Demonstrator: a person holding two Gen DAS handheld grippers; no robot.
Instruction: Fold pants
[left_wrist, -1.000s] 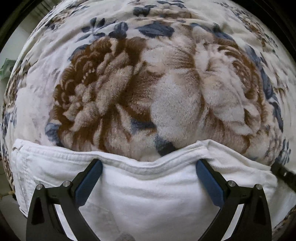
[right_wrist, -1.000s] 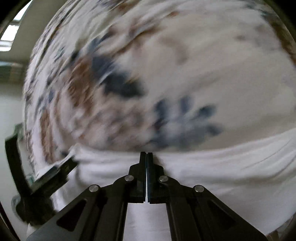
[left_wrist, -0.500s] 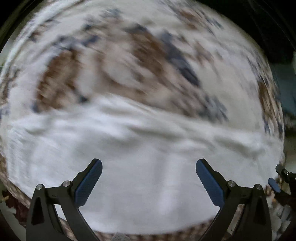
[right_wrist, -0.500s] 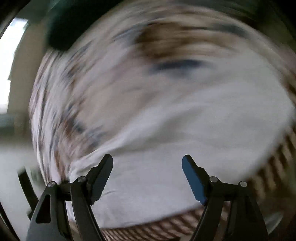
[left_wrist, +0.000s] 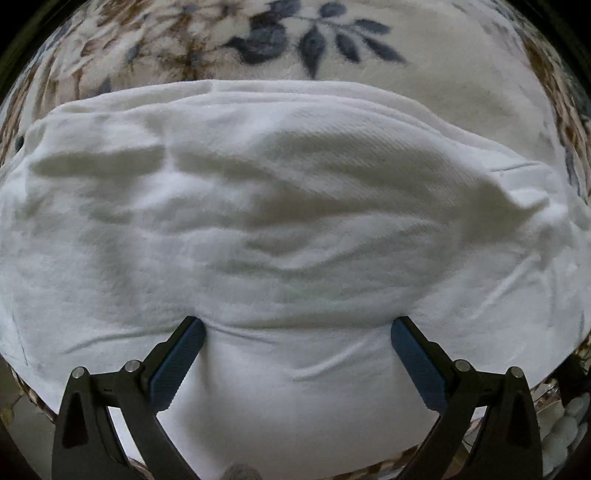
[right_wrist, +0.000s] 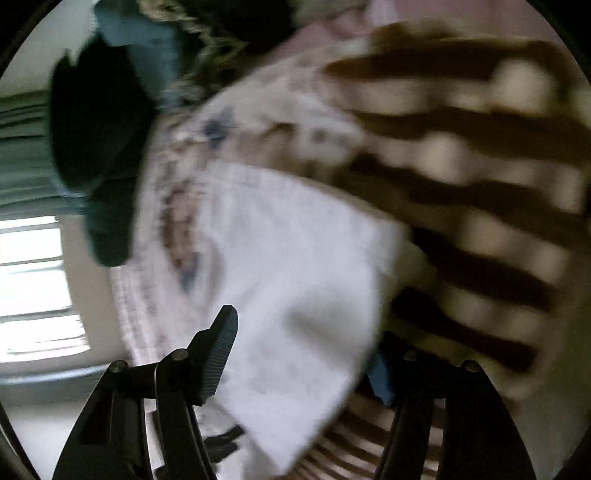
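On the flowered blanket (left_wrist: 314, 40) lie the folded white pants (left_wrist: 280, 206). Left gripper (left_wrist: 297, 349) hangs over them, fingers spread, grasping nothing. Right gripper (right_wrist: 306, 354) has just been narrowing slightly, fingers apart, cloth loose between them.

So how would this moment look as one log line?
white pants: lying folded on floral blanket | left hand-held gripper: open | right hand-held gripper: open

Between your left gripper's (left_wrist: 298, 334) fingers (left_wrist: 179, 363), the pants (left_wrist: 280, 206) are white woven cloth with a fine diagonal twill, matt and softly creased; beyond the fingertips, the blanket (left_wrist: 258, 44) is plush, fuzzy floral fleece; the finger pads are ribbed blue rubbery material on matt black plastic arms with bright metal pins; your right gripper (right_wrist: 306, 354) shows the same ribbed pads, its view blurred.
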